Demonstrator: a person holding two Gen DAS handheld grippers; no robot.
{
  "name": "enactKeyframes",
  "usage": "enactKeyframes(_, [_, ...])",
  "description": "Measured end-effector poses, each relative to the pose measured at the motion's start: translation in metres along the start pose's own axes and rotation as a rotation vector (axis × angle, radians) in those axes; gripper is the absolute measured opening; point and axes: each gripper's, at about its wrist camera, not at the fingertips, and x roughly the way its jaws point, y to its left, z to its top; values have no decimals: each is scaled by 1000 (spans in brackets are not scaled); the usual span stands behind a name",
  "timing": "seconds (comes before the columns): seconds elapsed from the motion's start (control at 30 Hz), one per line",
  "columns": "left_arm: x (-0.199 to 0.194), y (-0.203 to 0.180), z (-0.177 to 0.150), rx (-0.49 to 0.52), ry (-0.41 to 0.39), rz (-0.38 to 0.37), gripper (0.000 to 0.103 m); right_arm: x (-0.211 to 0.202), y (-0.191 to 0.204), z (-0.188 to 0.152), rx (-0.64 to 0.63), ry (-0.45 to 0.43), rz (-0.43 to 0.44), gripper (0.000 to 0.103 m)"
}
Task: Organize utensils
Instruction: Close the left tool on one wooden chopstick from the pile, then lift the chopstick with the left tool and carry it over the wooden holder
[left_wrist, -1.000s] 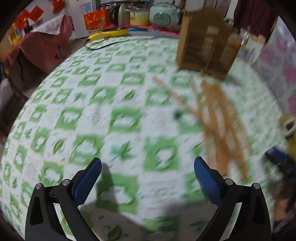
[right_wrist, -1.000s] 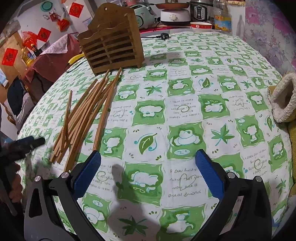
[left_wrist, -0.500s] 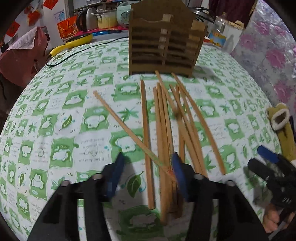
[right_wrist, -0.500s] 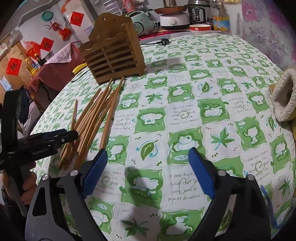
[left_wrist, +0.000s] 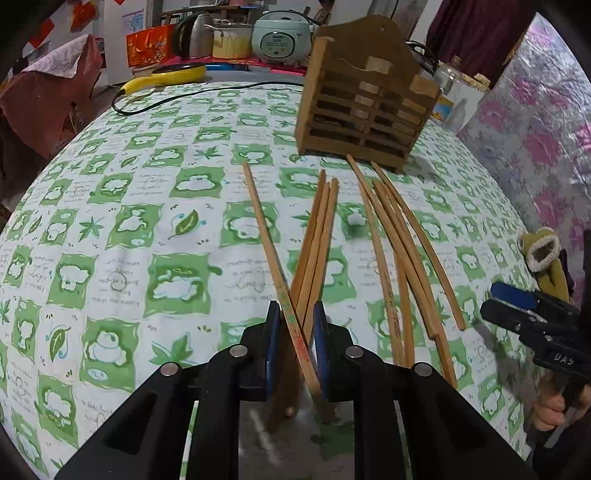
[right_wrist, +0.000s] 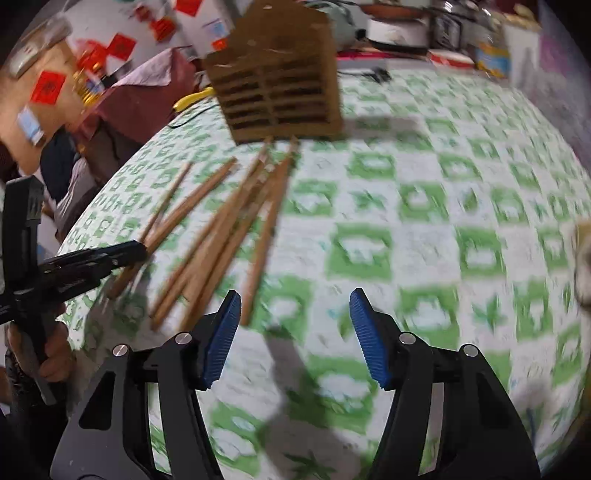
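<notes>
Several wooden chopsticks lie on the green-and-white tablecloth (left_wrist: 110, 221) in front of a slatted wooden holder (left_wrist: 365, 107). My left gripper (left_wrist: 297, 317) is shut on a small bundle of chopsticks (left_wrist: 317, 236) near their close ends. A second loose group of chopsticks (left_wrist: 402, 254) lies to its right. My right gripper (right_wrist: 295, 314) is open and empty, just right of the loose chopsticks (right_wrist: 225, 236), with the holder (right_wrist: 280, 74) beyond. The left gripper also shows in the right wrist view (right_wrist: 133, 249).
A yellow handled appliance (left_wrist: 166, 75) with a black cord, a kettle, a pot and a rice cooker (left_wrist: 282, 38) stand at the table's far edge. A plush slipper (left_wrist: 543, 254) lies at the right edge. A pink floral cover (left_wrist: 535, 122) hangs at the right.
My left gripper swung over to the chopsticks, moved onto their near ends and closed on a bundle. My right gripper moved left toward the loose chopsticks and narrowed a little.
</notes>
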Motion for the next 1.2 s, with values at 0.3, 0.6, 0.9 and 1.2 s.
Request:
enactKeyframes(0.3, [-1,35,6,-122,4,-70,10,16,12,1,-36,-26,3,61])
enactKeyframes(0.6, [1,32,9,-106,-4,-39,9,9,11,1,-31,-53,7,61])
enactKeyframes(0.9, [0,39,9,-107,-24,77,6,7,6,2,-16,-63,2,61])
enactKeyframes(1.2, [-3,38,5,-82,-40,140,6,27,33,-10,-168,-11,-99,57])
